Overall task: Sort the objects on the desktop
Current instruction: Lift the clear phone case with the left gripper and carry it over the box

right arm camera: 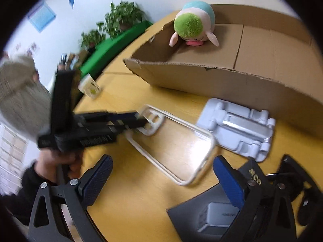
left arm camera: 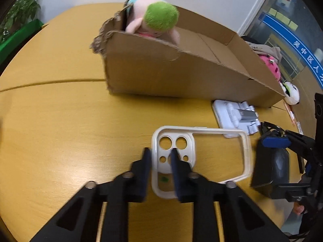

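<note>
A clear phone case [left arm camera: 201, 157] with a cream rim lies on the yellow table; it also shows in the right wrist view [right arm camera: 177, 141]. My left gripper [left arm camera: 160, 157] is shut on the case's camera end, one finger outside the rim and one through the cutout; it also shows in the right wrist view [right arm camera: 141, 121]. My right gripper [right arm camera: 161, 173] is open and empty, above the table's near edge, over the other end of the case. A cardboard box [left arm camera: 181, 74] behind holds a plush toy [left arm camera: 155, 18].
A white folding stand [right arm camera: 238, 129] lies between the case and the box. A black box [right arm camera: 212, 213] sits under my right finger. A small carton [right arm camera: 89, 85] stands far left. More plush toys [left arm camera: 290, 90] lie beyond the box. Plants [right arm camera: 121, 18] stand behind the table.
</note>
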{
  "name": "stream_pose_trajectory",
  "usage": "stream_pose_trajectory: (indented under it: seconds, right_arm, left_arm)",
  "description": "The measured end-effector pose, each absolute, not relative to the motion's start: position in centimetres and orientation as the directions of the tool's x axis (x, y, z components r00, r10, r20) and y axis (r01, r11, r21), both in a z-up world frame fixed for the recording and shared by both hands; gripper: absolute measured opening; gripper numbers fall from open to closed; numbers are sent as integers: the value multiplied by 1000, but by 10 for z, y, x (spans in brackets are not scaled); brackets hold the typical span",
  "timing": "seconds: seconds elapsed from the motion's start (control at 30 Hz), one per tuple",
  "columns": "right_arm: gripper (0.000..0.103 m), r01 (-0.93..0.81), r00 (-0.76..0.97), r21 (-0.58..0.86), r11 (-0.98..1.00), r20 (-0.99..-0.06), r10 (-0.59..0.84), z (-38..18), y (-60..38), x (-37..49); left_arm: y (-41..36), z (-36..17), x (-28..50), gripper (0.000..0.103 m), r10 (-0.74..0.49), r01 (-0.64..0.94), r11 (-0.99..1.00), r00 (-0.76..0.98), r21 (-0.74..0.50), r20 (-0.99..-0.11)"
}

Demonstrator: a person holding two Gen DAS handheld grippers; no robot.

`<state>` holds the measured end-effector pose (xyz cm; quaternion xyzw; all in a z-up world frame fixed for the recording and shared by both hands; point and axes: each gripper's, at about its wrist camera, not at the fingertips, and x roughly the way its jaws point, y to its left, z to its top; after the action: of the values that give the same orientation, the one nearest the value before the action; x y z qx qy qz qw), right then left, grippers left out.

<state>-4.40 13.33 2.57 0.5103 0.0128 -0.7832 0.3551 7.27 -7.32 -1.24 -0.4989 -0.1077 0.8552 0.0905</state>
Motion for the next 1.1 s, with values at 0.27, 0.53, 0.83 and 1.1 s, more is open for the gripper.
stream_pose_trajectory:
  seconds: [0.27, 0.53, 0.83, 1.1]
  right_arm:
    - [100, 458, -286, 332, -825, -823, -490, 25, 170, -49]
    - [74, 516, -235, 272, -812, -867, -439, -1, 121, -42]
    - [32, 503, -303, 216, -837, -863, -405, -1, 131, -42]
    - [13, 494, -342, 298, -817, -797, -497, 16, 149, -38]
  left_arm:
    - [-77, -16, 83, 7, 261, -46, -960, -491, -274, -831]
    - [-80, -16, 83, 7, 268, -47, -958, -494, -282, -828]
    - [-78, -14, 91, 6, 265, -43, -958, -522, -285, -811]
    - [-82, 15, 102, 5, 269, -40, -951, -589, -305, -762]
